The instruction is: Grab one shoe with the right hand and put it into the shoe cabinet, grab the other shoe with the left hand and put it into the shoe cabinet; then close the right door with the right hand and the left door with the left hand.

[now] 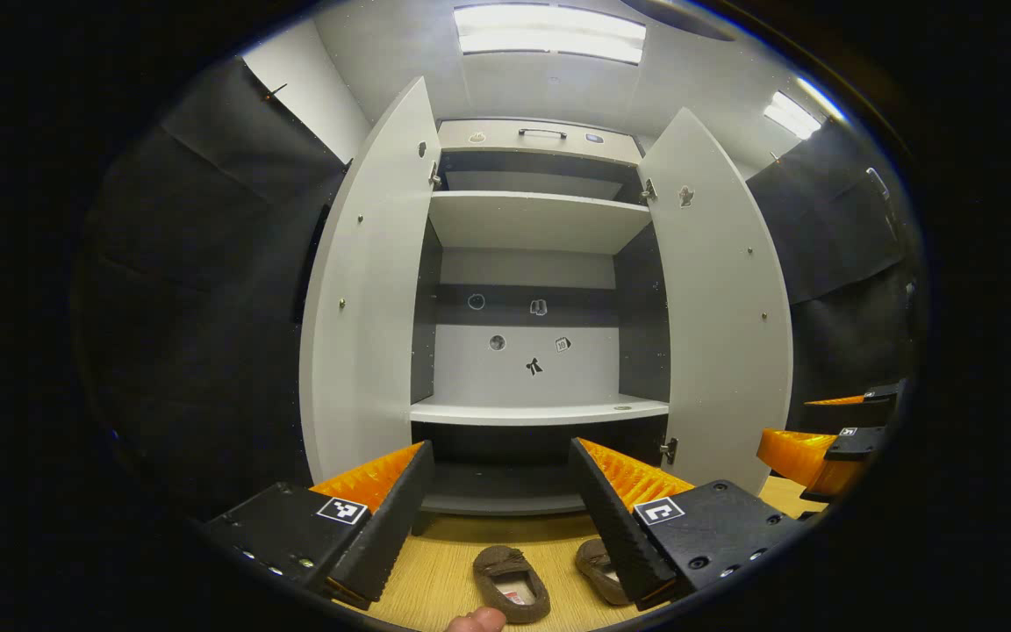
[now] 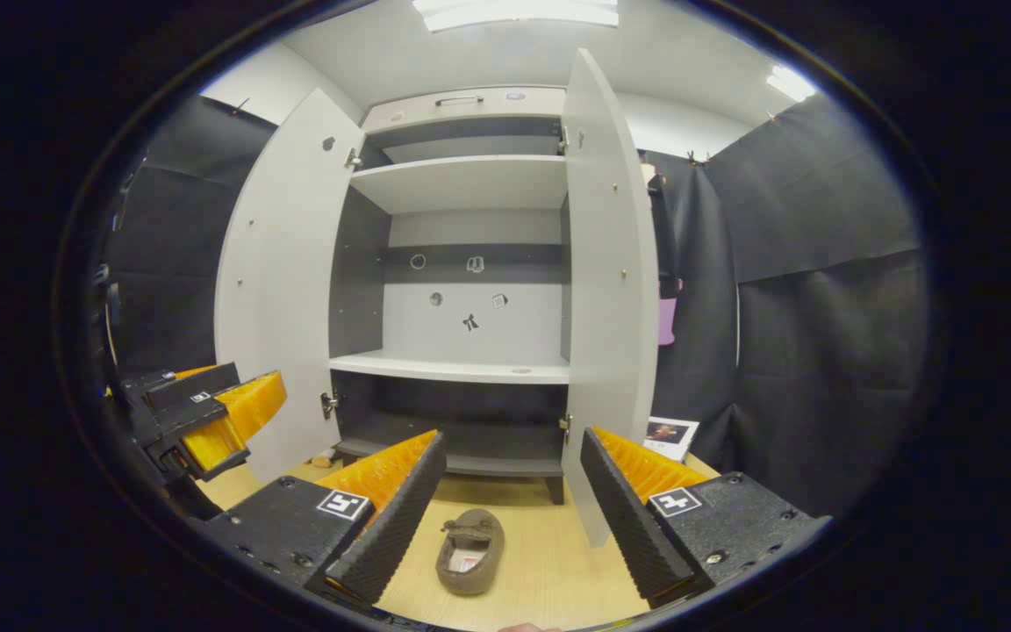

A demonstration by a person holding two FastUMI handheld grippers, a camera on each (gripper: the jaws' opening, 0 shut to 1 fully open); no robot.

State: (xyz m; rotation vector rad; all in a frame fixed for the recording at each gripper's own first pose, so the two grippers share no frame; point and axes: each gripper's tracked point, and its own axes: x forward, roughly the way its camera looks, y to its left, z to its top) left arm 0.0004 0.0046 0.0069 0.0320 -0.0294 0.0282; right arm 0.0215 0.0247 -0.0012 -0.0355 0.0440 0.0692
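Observation:
A white shoe cabinet stands ahead with both doors swung wide; its left door and right door flank bare shelves. Two brown slip-on shoes lie on the wooden floor: one between my left gripper's fingers' line of sight, the other partly hidden behind the right finger. My left gripper is open above them. In the right gripper view one brown shoe lies on the floor ahead of my open right gripper, with the cabinet beyond. The right gripper also shows at the left gripper view's right edge.
Black cloth walls close in on both sides. A small picture card leans at the foot of the wall right of the cabinet. A fingertip shows at the bottom edge. The left gripper shows at the far left of the right gripper view.

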